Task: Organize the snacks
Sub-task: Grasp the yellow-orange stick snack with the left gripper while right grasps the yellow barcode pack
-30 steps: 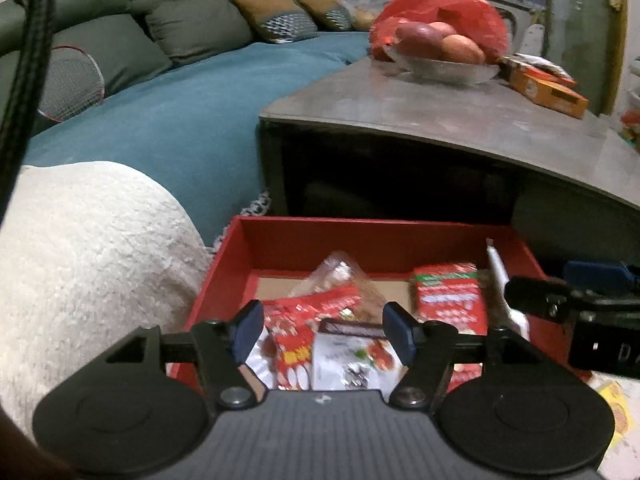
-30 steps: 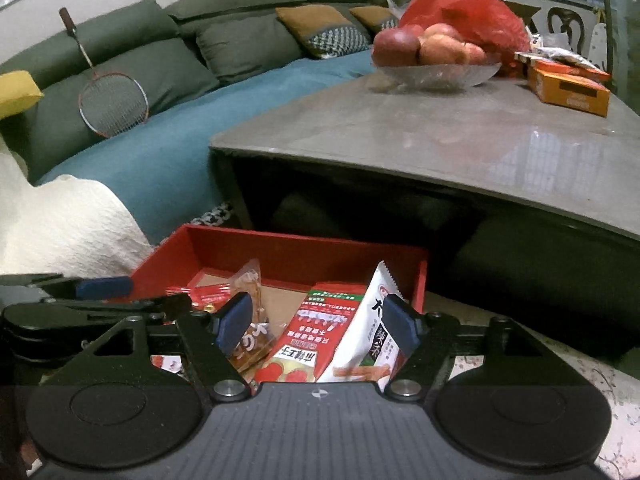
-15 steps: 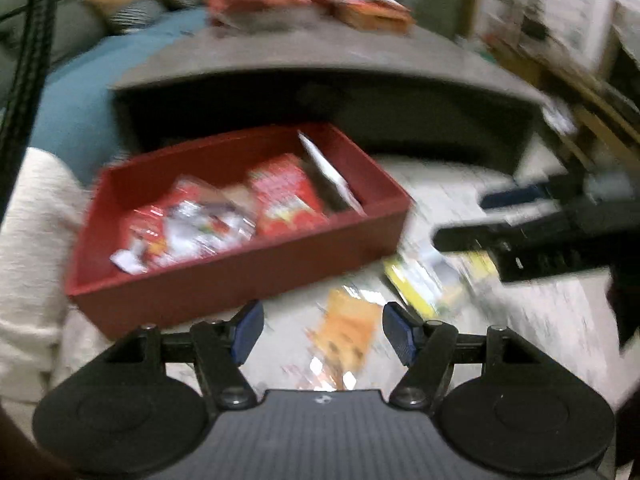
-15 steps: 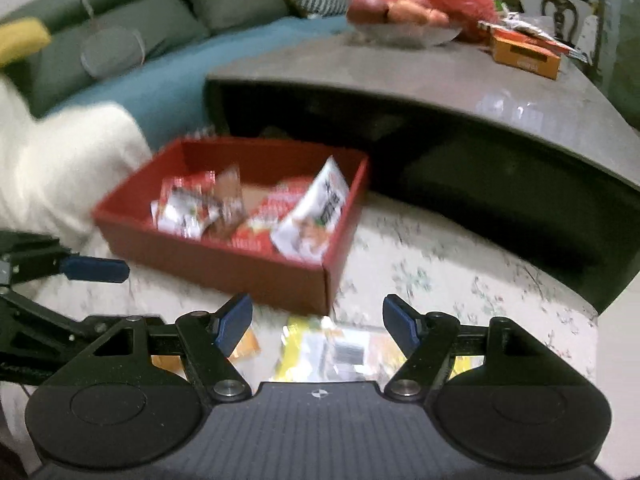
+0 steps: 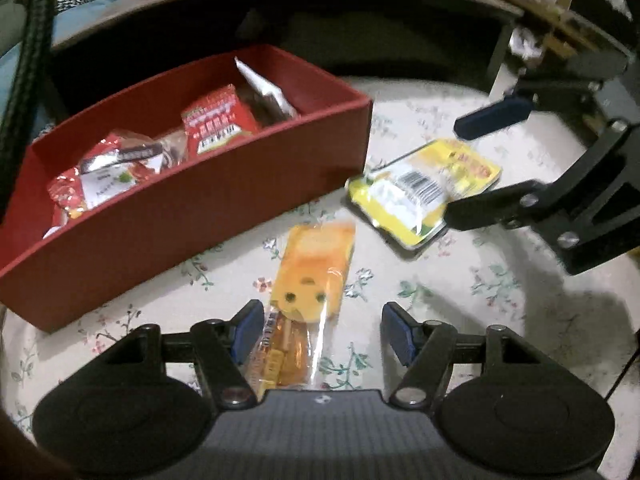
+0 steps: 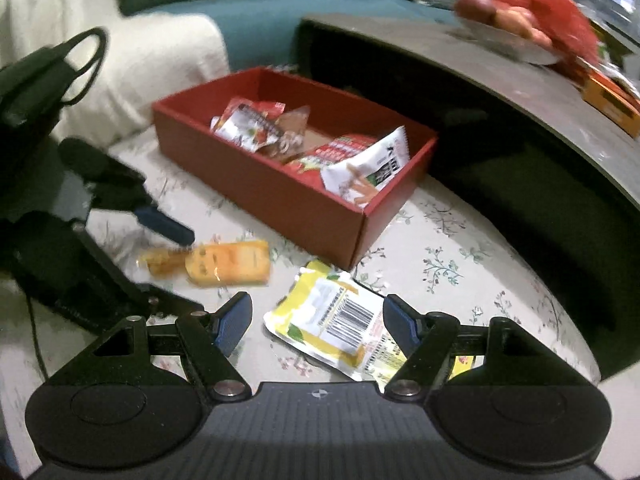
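Both of your grippers have swung away from over the red box [image 5: 192,216] and now point down at the floral cloth [image 5: 472,280] in front of it, where a second ago their views looked into the box and across the grey table.

Your left gripper [image 5: 320,332] is open, its blue pads apart. The orange snack packet [image 5: 312,280] lies flat on the cloth with its near end running in between them, close to the left pad; whether that pad touches the wrapper you cannot tell from the blur, and nothing is clamped. The packet sits just in front of the box's long front wall.

Your right gripper [image 6: 318,324] is open too, wider, and hangs over the yellow snack packet [image 6: 340,320], which lies barcode up on the cloth just off the box's near right corner. The packet's lower edge passes under the right finger; the pads stand clear of its sides.

Inside the red box lie several packets: red-and-silver ones [image 6: 248,120] toward its left end, a red packet [image 6: 332,156] in the middle, and a white packet [image 6: 368,168] leaning against the right end wall.

Behind the box stands the low grey table [image 6: 500,76], carrying a glass bowl of apples [image 6: 496,20] and a red bag [image 6: 548,12]. Left of the box sits a white fleecy throw [image 6: 152,64], with the teal sofa [image 6: 272,20] beyond it.
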`<state>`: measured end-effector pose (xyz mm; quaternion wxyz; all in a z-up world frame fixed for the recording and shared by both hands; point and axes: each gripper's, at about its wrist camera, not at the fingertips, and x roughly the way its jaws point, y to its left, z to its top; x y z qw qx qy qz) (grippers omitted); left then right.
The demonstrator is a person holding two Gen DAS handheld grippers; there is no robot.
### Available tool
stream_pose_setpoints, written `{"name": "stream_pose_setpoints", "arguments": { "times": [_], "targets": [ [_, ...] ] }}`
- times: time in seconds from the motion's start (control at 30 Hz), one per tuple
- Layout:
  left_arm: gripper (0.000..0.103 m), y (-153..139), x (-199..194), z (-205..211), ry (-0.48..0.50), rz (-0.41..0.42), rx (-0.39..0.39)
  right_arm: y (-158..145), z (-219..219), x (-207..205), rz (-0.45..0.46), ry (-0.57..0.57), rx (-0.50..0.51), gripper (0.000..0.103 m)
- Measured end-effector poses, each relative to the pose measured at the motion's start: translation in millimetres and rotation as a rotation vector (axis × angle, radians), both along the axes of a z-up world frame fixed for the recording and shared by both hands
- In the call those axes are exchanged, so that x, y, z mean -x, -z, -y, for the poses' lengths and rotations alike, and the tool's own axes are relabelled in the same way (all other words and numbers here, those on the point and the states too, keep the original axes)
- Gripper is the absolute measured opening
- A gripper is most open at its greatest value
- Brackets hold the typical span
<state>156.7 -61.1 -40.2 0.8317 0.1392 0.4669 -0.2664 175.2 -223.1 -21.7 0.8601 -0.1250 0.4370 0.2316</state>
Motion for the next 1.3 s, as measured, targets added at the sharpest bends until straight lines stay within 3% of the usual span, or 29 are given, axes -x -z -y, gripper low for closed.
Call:
{"name": "stream_pose_setpoints", "arguments": {
  "times": [0.27,0.37,0.43,0.73,0.9,1.03,1.3],
  "targets": [
    [0.063,2.0,-7.5,6.2,0.011,0.023,-0.017,21.3,14.9,-16.6,-0.045,-0.108,-0.004,0.078],
    [0.054,0.4,-7.6,6.6,0.026,0.018,-0.026,30.2,13.8,-21.7,-0.067,-0.160,-0.004,0.078],
    [0.038,-1.9,-8.2,6.1,0.025,0.002,-0.013,34.5,12.9,-25.3,-0.085,-0.213,-0.005,0.083],
    [0.022,-7.4,-0.3,4.0,0.024,-0.009,-0.021,47.7,-1.2,-45.8,-0.099,-0.376,0.091,0.089],
    [0.020,-9.8,0.6,0.5,0.020,-0.031,0.000,50.4,9.7,-50.1,-0.171,-0.292,0.019,0.085],
    [0.019,-12.0,-1.7,-5.1,0.008,-0.038,0.025,45.0,9.5,-35.2,-0.170,-0.216,0.038,0.072],
    [0.019,-29.6,1.3,-25.9,-0.045,-0.038,0.136,34.0,19.6,-33.2,-0.210,-0.023,-0.057,0.054]
  ]
}}
